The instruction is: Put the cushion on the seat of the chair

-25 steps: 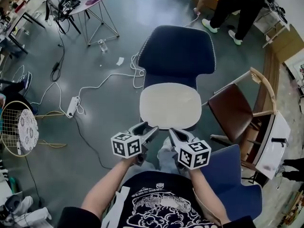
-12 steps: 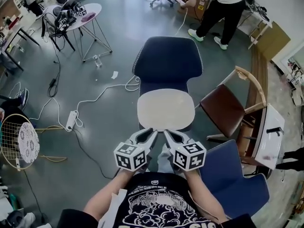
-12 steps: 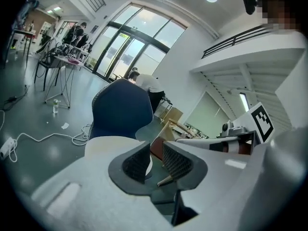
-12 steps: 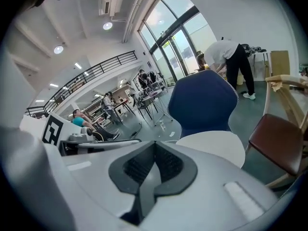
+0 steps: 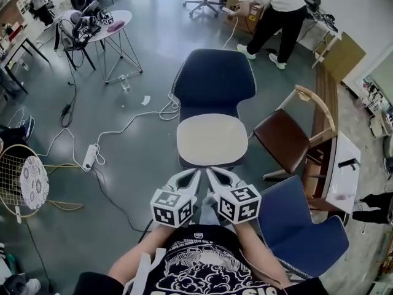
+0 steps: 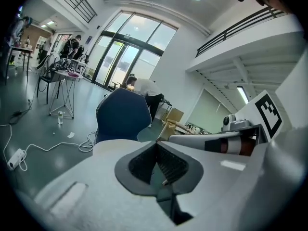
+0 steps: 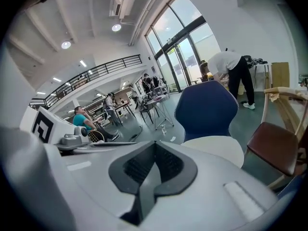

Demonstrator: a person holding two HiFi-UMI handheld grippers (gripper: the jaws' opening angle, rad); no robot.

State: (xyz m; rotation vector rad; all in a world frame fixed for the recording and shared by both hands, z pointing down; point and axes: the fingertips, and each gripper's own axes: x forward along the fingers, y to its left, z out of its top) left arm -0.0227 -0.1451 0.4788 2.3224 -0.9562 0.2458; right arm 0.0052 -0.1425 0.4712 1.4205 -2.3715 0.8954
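Observation:
A cream cushion point(image 5: 212, 140) lies flat on the seat of the navy chair point(image 5: 215, 82). Both grippers hang side by side just short of the seat's front edge, close to my body and not touching the cushion. My left gripper point(image 5: 198, 173) is shut with nothing between its pads. My right gripper point(image 5: 209, 172) is also shut and empty. In the left gripper view the shut gripper point(image 6: 155, 146) points at the navy chair point(image 6: 122, 114). Beyond the shut gripper point(image 7: 154, 146) in the right gripper view lie the cushion point(image 7: 216, 148) and the navy chair point(image 7: 207, 109).
A brown wooden chair point(image 5: 288, 140) stands right of the navy chair, and a blue chair point(image 5: 301, 226) is at lower right. White cables point(image 5: 123, 125) and a power strip point(image 5: 92, 155) cross the floor at left. A person point(image 5: 270, 11) bends over behind the chair.
Both grippers have drawn back from the cushion's front edge toward my body and risen. The left jaws have closed. The cushion stays on the seat.

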